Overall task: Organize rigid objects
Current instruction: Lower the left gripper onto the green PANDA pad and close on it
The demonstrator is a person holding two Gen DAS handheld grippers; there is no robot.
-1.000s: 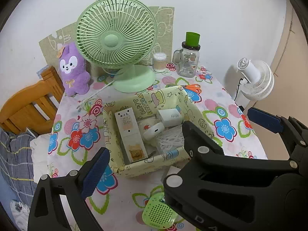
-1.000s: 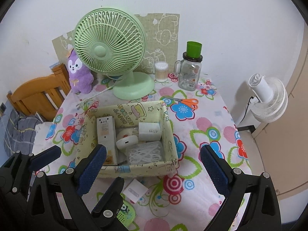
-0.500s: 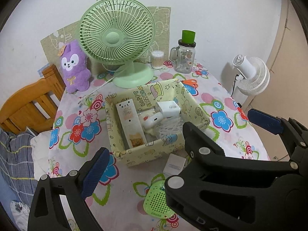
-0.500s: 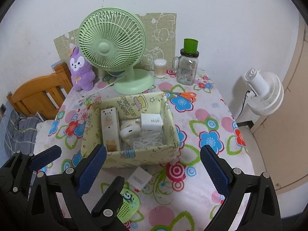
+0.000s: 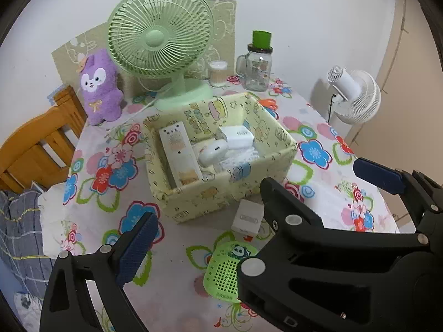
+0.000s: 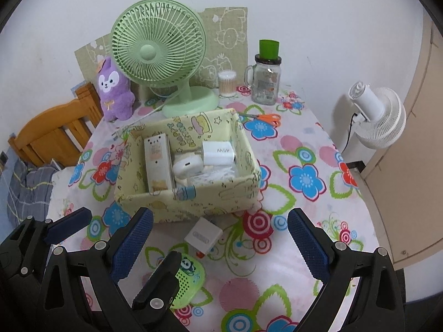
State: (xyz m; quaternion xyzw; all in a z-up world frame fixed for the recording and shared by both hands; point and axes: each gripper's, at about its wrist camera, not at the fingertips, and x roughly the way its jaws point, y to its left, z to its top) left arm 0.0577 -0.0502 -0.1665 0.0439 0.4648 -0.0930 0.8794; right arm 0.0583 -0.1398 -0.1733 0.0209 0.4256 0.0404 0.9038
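A pale yellow fabric box [image 5: 221, 196] [image 6: 193, 199] stands mid-table and holds a long white remote [image 5: 180, 153] [image 6: 157, 163], a white charger [image 5: 236, 135] [image 6: 217, 153], a white earbud case [image 5: 213, 153] [image 6: 188, 167] and white cable. In front of it lie a small white cube plug [image 5: 247, 217] [image 6: 203, 235] and a green perforated panda item [image 5: 227, 271] [image 6: 189, 279]. My left gripper [image 5: 254, 221] is open and empty above them. My right gripper [image 6: 221, 243] is open and empty over the plug.
A green desk fan [image 6: 157, 55], a purple plush [image 6: 115, 91], a cotton swab jar [image 6: 227, 83], a glass mug jar with green lid [image 6: 265, 80] and orange scissors [image 6: 263, 117] stand behind the box. A wooden chair [image 6: 55, 132] is left, a white fan [image 6: 376, 116] right.
Both grippers have drawn back and up from the box, so the white plug and green panda item now show more fully. Both stay open.
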